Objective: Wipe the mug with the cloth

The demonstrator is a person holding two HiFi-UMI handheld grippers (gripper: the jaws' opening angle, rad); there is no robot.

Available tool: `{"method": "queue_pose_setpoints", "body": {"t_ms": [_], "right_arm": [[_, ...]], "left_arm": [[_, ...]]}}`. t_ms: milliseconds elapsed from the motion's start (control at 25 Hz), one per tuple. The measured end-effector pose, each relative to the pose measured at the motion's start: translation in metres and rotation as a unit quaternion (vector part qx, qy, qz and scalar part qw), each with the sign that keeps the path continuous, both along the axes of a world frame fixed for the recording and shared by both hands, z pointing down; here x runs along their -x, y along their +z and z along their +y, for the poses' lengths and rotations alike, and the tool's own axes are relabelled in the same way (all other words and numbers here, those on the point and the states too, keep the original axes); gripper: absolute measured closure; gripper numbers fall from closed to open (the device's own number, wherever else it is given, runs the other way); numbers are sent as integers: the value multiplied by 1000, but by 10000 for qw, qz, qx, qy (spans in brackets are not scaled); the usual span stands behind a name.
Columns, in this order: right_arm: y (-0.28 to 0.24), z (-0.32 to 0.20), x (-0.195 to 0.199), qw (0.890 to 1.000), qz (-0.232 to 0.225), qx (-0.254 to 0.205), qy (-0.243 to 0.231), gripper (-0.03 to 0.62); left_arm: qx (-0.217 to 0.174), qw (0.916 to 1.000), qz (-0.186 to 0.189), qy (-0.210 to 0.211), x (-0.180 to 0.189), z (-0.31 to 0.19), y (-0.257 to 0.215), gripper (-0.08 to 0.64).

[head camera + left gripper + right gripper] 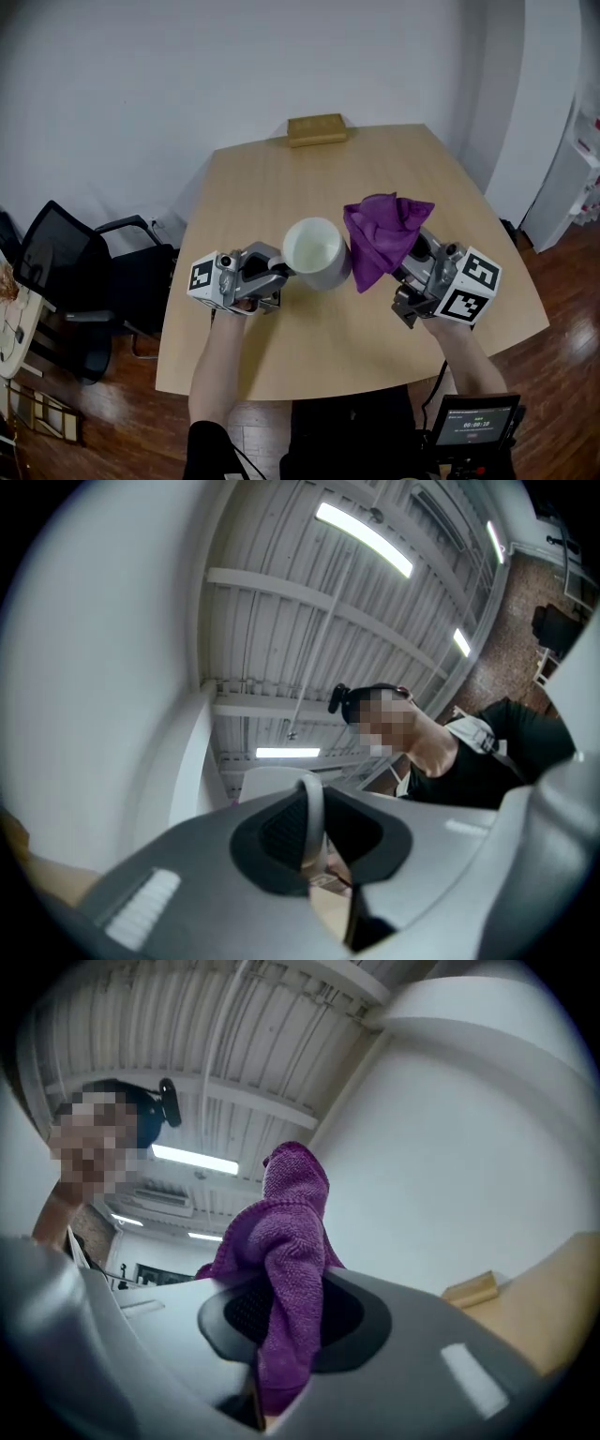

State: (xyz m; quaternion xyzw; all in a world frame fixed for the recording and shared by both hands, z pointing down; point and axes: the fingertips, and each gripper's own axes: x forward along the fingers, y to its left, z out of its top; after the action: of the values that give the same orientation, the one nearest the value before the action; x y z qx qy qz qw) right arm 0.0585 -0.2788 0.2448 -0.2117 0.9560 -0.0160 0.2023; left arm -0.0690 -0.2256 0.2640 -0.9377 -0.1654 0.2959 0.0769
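Fingers of the left gripper (279,271) pinch the white mug (317,253) by its handle (312,817), above the desk (375,347). Fingers of the right gripper (406,266) pinch the purple cloth (380,234), just right of the mug. A good wipe should keep the mug steady and press the cloth softly on it.

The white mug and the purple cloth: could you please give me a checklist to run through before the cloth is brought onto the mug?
1. Left gripper shut on the handle of the white ceramic mug: ok, the handle is pinched between its pads in the left gripper view.
2. Right gripper shut on the purple terry cloth: ok.
3. Loose cloth standing out beyond the jaws for wiping: ok.
4. Mug's mouth turned up, inside looks empty: ok.
5. Cloth touching the mug: cannot tell; their edges meet in the head view.
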Motion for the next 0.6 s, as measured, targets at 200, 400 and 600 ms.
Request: {"method": "queue_pose_setpoints", "body": {"t_ms": [200,400,600], "right_arm": [[0,13,17,9950,-422,452,-778,528],[87,-10,21,9804,-217,1766,-846,528],[127,-14,21,9697,210,2294,-811,526]], "left_arm": [[-187,9997,-175,-65,-2,0,13,500],[-625,9972,-406,-21,-5,17,12,503],[-1031,9915,-793,-48,-18,31,21,503]]}}
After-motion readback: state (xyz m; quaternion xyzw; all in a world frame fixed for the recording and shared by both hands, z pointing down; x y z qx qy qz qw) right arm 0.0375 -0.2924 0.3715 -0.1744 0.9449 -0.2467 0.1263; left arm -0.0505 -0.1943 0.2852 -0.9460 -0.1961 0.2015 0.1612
